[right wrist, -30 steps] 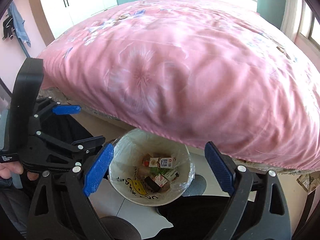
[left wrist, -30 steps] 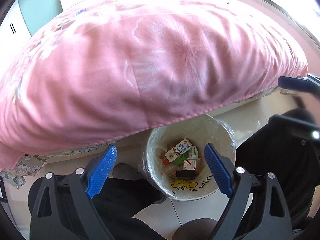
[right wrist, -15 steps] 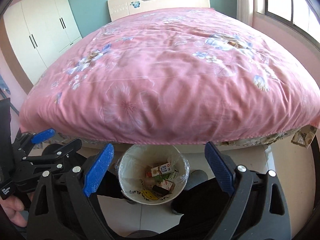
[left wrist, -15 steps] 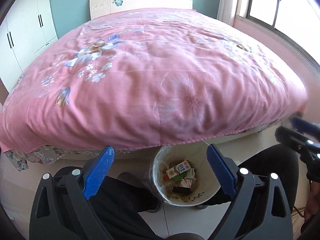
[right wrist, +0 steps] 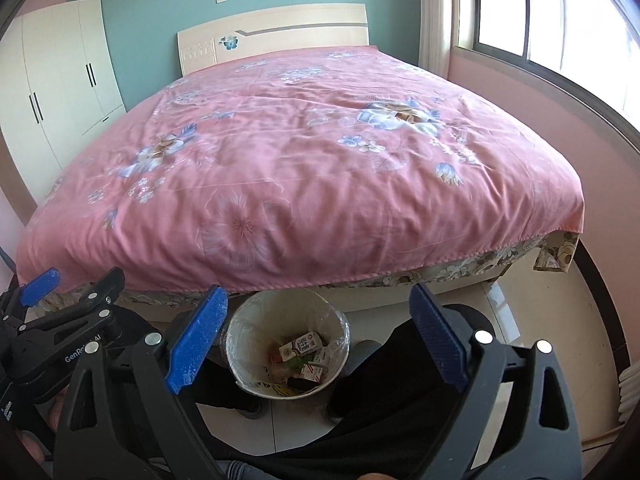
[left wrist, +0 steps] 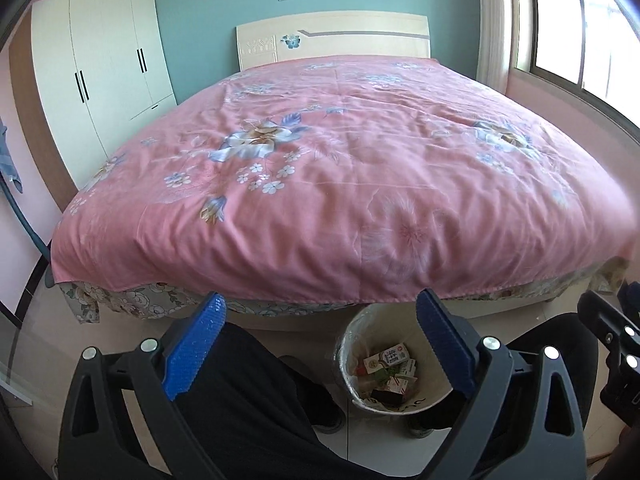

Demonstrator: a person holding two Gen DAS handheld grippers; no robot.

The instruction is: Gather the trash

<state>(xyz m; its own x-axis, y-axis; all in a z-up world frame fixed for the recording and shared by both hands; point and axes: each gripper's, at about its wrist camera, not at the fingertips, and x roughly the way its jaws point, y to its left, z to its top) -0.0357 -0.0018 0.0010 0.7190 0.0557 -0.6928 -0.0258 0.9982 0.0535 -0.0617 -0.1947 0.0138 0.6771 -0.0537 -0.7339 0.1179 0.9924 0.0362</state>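
Observation:
A white lined trash bin [left wrist: 424,405] stands on the tiled floor at the foot of the bed, between a person's dark-trousered legs [left wrist: 248,392]. Inside lie a milk carton [left wrist: 386,357] and several small boxes and wrappers. My left gripper [left wrist: 320,297] hangs well above the bin, jaws opening, nothing between the blue pads. In the right wrist view the same bin [right wrist: 240,330] and carton [right wrist: 301,346] show below my right gripper [right wrist: 318,291], which is open and holds nothing. The left gripper's black frame [right wrist: 60,320] appears at that view's left edge.
A wide bed with a pink floral quilt [left wrist: 340,180] fills the middle of the room, with no loose item showing on it. A white wardrobe [left wrist: 100,60] stands at the back left. A window [left wrist: 580,20] is on the right wall. Pale floor tiles [right wrist: 532,312] run along the bed's right side.
Both grippers have risen and tilted up, away from the bin. The bin looks smaller and lower, and the whole bed, headboard and wardrobe have come into view. The left jaws stand slightly wider.

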